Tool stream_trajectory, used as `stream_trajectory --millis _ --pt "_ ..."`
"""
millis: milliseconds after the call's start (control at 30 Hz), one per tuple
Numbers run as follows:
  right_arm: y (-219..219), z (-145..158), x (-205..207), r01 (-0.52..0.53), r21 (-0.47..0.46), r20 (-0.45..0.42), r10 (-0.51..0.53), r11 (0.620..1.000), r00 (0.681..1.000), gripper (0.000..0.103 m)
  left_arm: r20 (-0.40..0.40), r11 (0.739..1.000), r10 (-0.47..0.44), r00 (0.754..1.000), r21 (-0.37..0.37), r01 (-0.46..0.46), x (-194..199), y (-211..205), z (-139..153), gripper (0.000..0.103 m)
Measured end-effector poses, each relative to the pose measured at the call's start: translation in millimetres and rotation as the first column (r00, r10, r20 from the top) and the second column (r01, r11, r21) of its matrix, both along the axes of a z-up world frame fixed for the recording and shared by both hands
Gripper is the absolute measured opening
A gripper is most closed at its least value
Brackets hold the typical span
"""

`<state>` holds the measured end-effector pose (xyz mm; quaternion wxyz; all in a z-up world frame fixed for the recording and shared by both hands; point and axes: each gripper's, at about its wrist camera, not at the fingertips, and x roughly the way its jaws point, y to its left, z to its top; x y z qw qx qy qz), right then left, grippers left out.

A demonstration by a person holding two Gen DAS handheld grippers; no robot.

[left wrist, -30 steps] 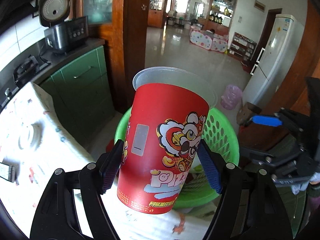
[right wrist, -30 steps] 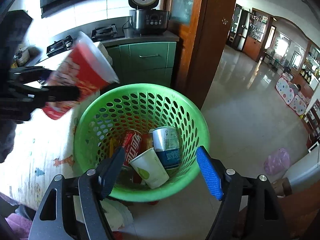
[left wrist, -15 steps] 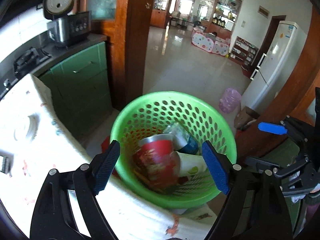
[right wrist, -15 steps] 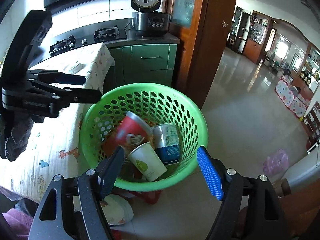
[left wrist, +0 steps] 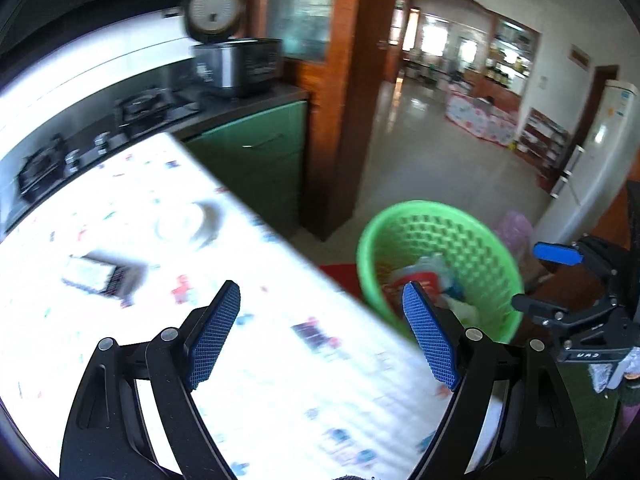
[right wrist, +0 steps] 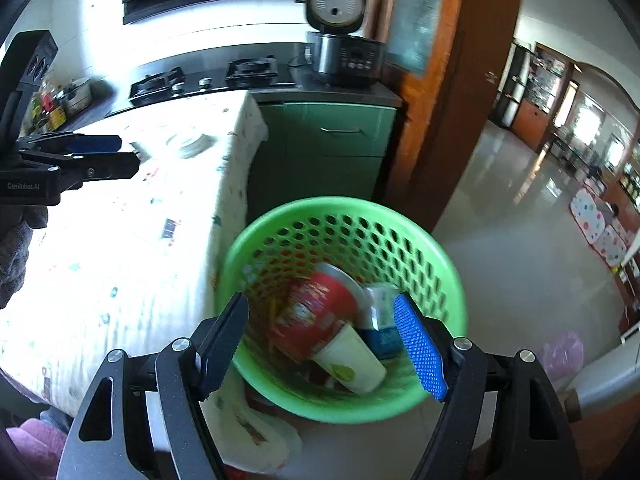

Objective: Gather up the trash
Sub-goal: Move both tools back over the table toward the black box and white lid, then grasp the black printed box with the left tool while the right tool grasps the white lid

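Note:
A green perforated basket [right wrist: 448,272] stands on the floor beside the table; it also shows in the left wrist view [left wrist: 472,240]. In it lie the red pizza cup [right wrist: 316,316], a white paper cup [right wrist: 352,364] and a blue-and-silver can [right wrist: 380,320]. My left gripper [left wrist: 320,336] is open and empty above the table with the patterned cloth [left wrist: 140,200]. My right gripper [right wrist: 324,344] is open and empty above the basket's near rim. The left gripper also shows at the left of the right wrist view [right wrist: 100,156].
A small flat box [left wrist: 100,276] and a white round dish [left wrist: 188,220] lie on the table. Behind are a green cabinet [right wrist: 332,148], a gas stove [right wrist: 208,76] and a rice cooker [right wrist: 344,52]. A wooden door post [right wrist: 452,92] and a tiled floor [right wrist: 520,240] lie to the right.
My left gripper let go of the red cup, which dropped into the basket, then swung left over the table. My right gripper stayed open above the basket.

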<state>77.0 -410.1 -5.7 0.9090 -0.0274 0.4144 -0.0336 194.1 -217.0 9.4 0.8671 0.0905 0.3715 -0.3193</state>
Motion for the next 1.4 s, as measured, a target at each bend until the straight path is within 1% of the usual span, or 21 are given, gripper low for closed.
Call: stream_trajectory --millis 100,233,500,667,900,967,1000,1100,1167,1400 --pt "19 3 13 -0.038 -0.003 0.005 0.038 0.999 0.999 0.073 -0.001 0.998 0.067 0.998 0.017 -0.067 10 28 0 0.082" --pt "45 5 38 -0.101 -0.005 0.001 0.101 0.995 0.995 0.073 -0.007 0.988 0.154 0.988 0.024 -0.153 27 66 2 0.081" --pt "89 -2 94 -0.189 0.005 -0.029 0.189 0.982 0.982 0.073 -0.008 0.957 0.286 0.958 0.055 -0.285 56 135 -2 0.081" --pt "115 -6 132 -0.241 0.012 -0.034 0.241 0.971 0.97 0.073 -0.023 0.935 0.351 0.936 0.059 -0.35 77 165 -6 0.081" --pt "147 -18 193 -0.303 0.042 -0.043 0.305 0.952 0.951 0.073 -0.084 0.898 0.439 0.894 0.058 -0.436 107 185 -20 0.081" --pt "155 -23 212 -0.314 0.051 -0.044 0.317 0.948 0.948 0.077 -0.105 0.887 0.462 0.881 0.06 -0.458 119 187 -25 0.081" --pt "158 -26 220 -0.32 0.058 -0.043 0.322 0.946 0.946 0.077 -0.125 0.882 0.471 0.873 0.056 -0.468 127 189 -29 0.081" --pt "168 -35 246 -0.335 0.08 -0.051 0.34 0.939 0.939 0.078 -0.176 0.868 0.494 0.852 0.049 -0.493 143 192 -38 0.081" --pt "173 -39 261 -0.343 0.081 -0.05 0.347 0.936 0.936 0.082 -0.21 0.86 0.506 0.837 0.043 -0.509 155 192 -45 0.081" --pt "185 -55 309 -0.343 0.105 -0.071 0.351 0.934 0.934 0.084 -0.281 0.831 0.544 0.79 0.055 -0.553 187 188 -63 0.082"
